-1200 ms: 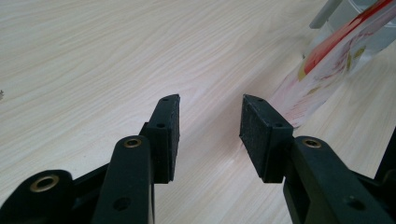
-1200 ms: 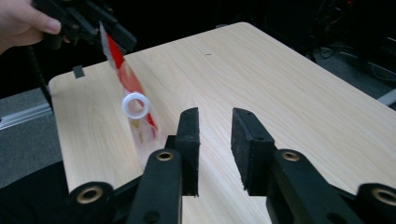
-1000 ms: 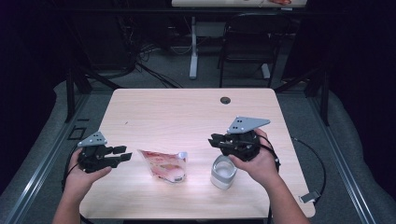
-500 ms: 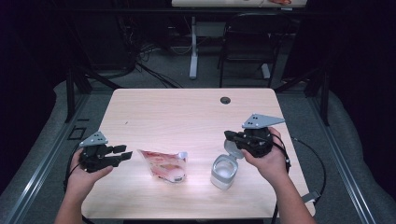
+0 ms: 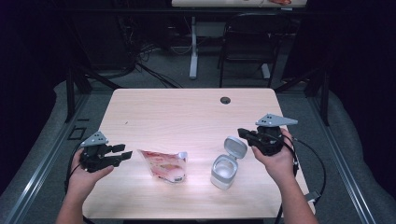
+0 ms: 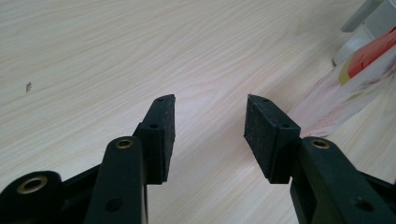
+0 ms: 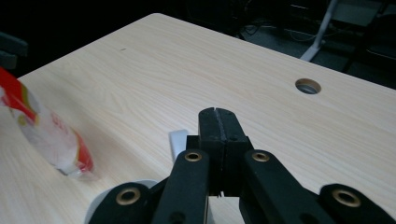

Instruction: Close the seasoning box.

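Pale wood table [image 5: 187,112] with cable hole [image 5: 225,100], dark room, black chair [image 5: 247,42], grey floor [image 5: 154,86], tangled cables [image 5: 140,44]

Right gripper [image 7: 218,122] low in the middle, jaws pressed flat together, nothing between them. Just below and left of the tips, the white edge of an open container lid [image 7: 177,142]. Farther left, a clear snack bag [image 7: 49,130] with red print, lying on the pale wooden table [image 7: 196,74]. Ahead and to the right, a round cable hole [image 7: 308,86].
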Available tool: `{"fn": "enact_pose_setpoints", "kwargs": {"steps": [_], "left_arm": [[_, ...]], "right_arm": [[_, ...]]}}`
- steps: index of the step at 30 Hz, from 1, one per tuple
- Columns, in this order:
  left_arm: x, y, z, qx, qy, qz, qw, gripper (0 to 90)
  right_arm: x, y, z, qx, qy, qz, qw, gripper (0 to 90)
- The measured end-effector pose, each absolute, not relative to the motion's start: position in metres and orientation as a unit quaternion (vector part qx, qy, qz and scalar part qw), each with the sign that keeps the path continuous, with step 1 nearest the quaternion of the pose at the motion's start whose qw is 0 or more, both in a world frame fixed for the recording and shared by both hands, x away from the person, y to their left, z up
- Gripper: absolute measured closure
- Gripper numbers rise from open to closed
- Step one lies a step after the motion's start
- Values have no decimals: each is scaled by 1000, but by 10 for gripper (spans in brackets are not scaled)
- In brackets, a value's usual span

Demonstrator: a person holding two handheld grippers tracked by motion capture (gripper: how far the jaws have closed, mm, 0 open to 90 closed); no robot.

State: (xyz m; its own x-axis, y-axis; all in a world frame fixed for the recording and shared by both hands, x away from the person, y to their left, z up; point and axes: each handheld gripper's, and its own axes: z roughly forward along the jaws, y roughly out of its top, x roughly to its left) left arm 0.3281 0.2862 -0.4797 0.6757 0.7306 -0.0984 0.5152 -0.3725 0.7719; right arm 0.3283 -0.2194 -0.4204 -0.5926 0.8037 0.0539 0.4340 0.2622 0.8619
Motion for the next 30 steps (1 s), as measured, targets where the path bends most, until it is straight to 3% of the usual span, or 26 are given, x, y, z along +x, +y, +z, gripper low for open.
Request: {"fn": "enact_pose_setpoints", "kwargs": {"steps": [11, 30], "left_arm": [[329, 287, -481, 815, 387, 142, 407, 476], [330, 288, -483, 812, 393, 148, 404, 455]], "right_arm": [[335, -234, -439, 440, 755, 448, 189, 900], [333, -234, -451, 446, 754, 452, 170, 900]]}}
